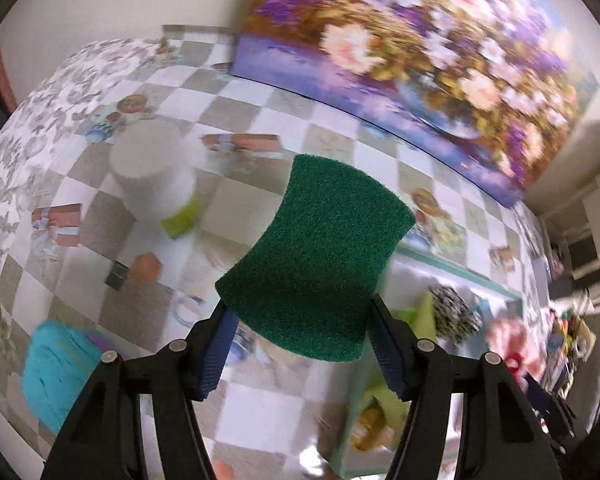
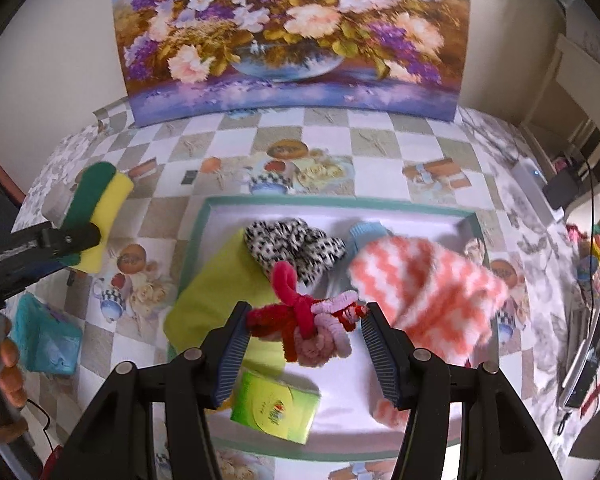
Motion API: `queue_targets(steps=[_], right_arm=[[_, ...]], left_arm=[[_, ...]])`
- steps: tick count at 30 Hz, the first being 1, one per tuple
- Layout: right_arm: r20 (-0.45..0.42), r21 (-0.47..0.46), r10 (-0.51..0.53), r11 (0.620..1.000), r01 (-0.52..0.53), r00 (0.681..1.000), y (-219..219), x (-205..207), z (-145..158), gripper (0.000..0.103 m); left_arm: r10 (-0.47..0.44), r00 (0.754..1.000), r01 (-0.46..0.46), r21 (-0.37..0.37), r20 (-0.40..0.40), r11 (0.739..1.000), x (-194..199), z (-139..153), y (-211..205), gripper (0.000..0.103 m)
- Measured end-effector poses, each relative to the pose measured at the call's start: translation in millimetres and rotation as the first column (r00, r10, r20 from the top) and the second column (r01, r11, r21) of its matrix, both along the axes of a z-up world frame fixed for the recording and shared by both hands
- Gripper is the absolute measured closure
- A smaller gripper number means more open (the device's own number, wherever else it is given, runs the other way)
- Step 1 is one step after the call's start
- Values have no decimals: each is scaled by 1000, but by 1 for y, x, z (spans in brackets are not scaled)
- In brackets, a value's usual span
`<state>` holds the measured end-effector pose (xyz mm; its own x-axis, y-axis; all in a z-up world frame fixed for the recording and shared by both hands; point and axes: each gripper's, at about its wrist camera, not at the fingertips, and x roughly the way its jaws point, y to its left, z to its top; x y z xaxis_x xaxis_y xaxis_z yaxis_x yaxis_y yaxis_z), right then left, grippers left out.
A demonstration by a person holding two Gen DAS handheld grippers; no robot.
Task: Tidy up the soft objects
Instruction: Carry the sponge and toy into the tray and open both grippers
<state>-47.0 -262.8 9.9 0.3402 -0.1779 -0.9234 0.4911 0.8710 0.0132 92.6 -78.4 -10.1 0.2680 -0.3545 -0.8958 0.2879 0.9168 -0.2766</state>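
My left gripper (image 1: 300, 304) is shut on a green-topped yellow sponge (image 1: 316, 256), held above the checked tablecloth; the right wrist view shows the sponge (image 2: 100, 208) at the far left, left of the tray. My right gripper (image 2: 306, 312) is shut on a bundle of fuzzy red and pink hair ties (image 2: 308, 320), hanging over a white tray with a green rim (image 2: 340, 202). In the tray lie a lime cloth (image 2: 220, 288), a black-and-white spotted soft item (image 2: 292, 244), a coral-and-white zigzag fuzzy sock (image 2: 428, 292) and a green packet (image 2: 276, 404).
A teal cloth (image 2: 44, 336) lies on the table left of the tray. A white canister with a lime base (image 1: 152, 172) stands further left. A flower painting (image 2: 292, 32) leans against the back wall. A person's hand (image 2: 8, 364) shows at the left edge.
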Motion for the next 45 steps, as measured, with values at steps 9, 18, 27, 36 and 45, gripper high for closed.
queue_targets(steps=[9,18,27,36,45], right_arm=[[-38,29,-30,999,31,999,-12,-23,-12,43],[-78,45,-34,998,38,996,-18,-36,-24,43],[-123,73,-44,996,53,991,-24,-39,-39,43],[-137,73,-49,996,59,989,-25,-39,-42,43],[-165,49,-50,997,59,985,-20,-39,-44,39]], left_arm=[[-121,992,122,-35,18,992,-34,19,-33,37],[-223,975,223,-32,-10,974,-64,15,-63,37],[-313,940,306,-66,-136,950,-86,-15,-91,37],[-295,934,283,-86,-201,955,-82,-25,-85,29],[-287,944,279,-74,-160,958,-82,-13,-73,28]])
